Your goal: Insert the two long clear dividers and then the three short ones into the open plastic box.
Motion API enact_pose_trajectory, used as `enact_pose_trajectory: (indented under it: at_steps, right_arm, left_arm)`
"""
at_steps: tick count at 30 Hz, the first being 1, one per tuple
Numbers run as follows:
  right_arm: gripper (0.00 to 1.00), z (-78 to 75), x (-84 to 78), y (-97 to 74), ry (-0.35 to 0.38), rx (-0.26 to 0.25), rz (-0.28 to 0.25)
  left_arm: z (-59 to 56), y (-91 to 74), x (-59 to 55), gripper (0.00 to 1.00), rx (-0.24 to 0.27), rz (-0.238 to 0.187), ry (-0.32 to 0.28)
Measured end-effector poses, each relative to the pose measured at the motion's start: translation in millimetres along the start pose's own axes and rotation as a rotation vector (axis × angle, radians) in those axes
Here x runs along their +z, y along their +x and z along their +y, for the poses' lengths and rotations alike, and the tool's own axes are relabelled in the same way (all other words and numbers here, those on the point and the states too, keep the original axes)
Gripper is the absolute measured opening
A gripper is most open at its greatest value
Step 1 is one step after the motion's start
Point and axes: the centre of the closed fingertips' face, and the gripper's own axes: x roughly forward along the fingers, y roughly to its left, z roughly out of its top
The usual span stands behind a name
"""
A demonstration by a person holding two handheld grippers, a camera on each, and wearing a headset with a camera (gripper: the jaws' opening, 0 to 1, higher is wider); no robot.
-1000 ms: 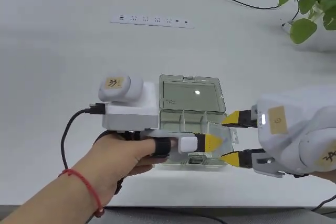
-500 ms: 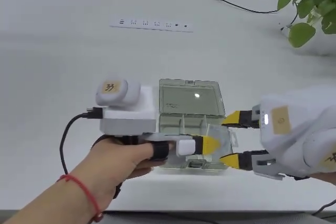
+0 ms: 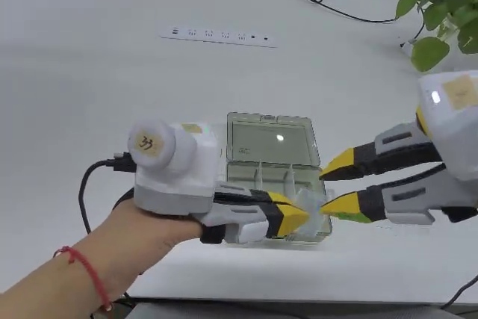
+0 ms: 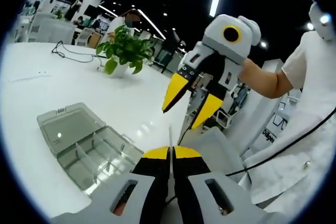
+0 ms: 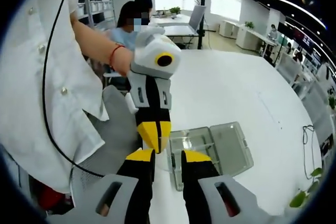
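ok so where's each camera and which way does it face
Head view: on the headset, looking down at box, hand, left tool, right tool.
Left gripper view: on the left tool, along jaws shut on a divider, toward the right tool, an arm.
Right gripper view: on the right tool, facing the left tool, a sleeve.
All share the box.

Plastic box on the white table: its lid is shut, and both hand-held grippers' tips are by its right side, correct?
No. The plastic box has its lid open, lying flat behind it, as the head view shows. The rest is right.
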Motion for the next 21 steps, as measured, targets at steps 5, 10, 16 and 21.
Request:
enact_pose_trajectory:
  at_steps: [5, 10, 16, 21]
  right_arm:
    - [0.16, 6.3, 3.4, -1.9, -0.001, 0.084, 0.003]
    - [0.14, 13.1, 4.6, 1.2, -0.012, 0.149, 0.016]
    - [0.10, 16.9, 5.3, 5.0, -0.003, 0.210, 0.022]
    - [0.08, 20.1, 5.1, 5.9, -0.001, 0.242, 0.026]
  left_arm:
    - [-4.2, -4.5, 2.1, 0.00, -0.022, -0.009, 0.083]
    - [-9.0, -8.0, 6.3, 0.00, -0.041, -0.027, 0.145]
    - [-17.4, -10.4, 14.3, 0.00, -0.072, -0.052, 0.185]
    - [-20.7, -10.4, 15.5, 0.00, -0.082, -0.054, 0.205]
